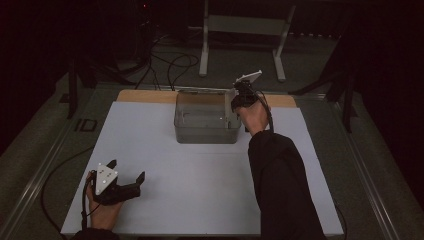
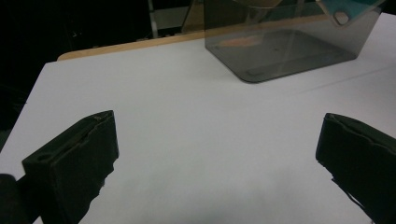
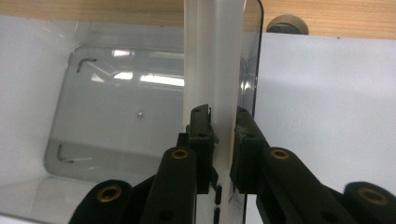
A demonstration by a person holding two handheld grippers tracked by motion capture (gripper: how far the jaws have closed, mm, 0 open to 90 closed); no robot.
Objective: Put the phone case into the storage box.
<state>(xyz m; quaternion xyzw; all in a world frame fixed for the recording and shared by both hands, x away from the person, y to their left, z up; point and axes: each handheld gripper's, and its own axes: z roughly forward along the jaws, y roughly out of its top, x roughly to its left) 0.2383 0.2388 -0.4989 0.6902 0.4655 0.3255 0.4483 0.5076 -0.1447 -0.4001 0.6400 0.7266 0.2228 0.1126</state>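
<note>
The clear plastic bin (image 1: 207, 120) sits at the far middle of the counter (image 1: 165, 165), close to the wooden strip (image 1: 145, 96) along its back edge. I see nothing big inside it. In the right gripper view I can spot a tiny dot and two small bent marks on its floor, and I cannot tell if they are loose bits or part of the bin.

My right gripper (image 1: 243, 96) has hold of the bin's right wall (image 3: 219, 93). Its fingers (image 3: 201, 135) are clenched on the thin wall, one inside the bin and one outside, near the top rim.

I think the bin is light, since it looks empty. It looks stiff and hard, but the wall is thin and smooth, so it could slip out of a pinch. It might flex a little too. Held by one wall, the bin would likely tip and hang crooked if I lifted it. The rim is a good place to hold, because the edge there gives the fingers something to catch on. A second hold on the other wall would keep it level.

My left gripper (image 1: 126, 181) rests low near the front left corner of the counter, well apart from the bin. Its fingers (image 2: 74, 163) are spread wide with nothing between them, just bare white counter.
</note>
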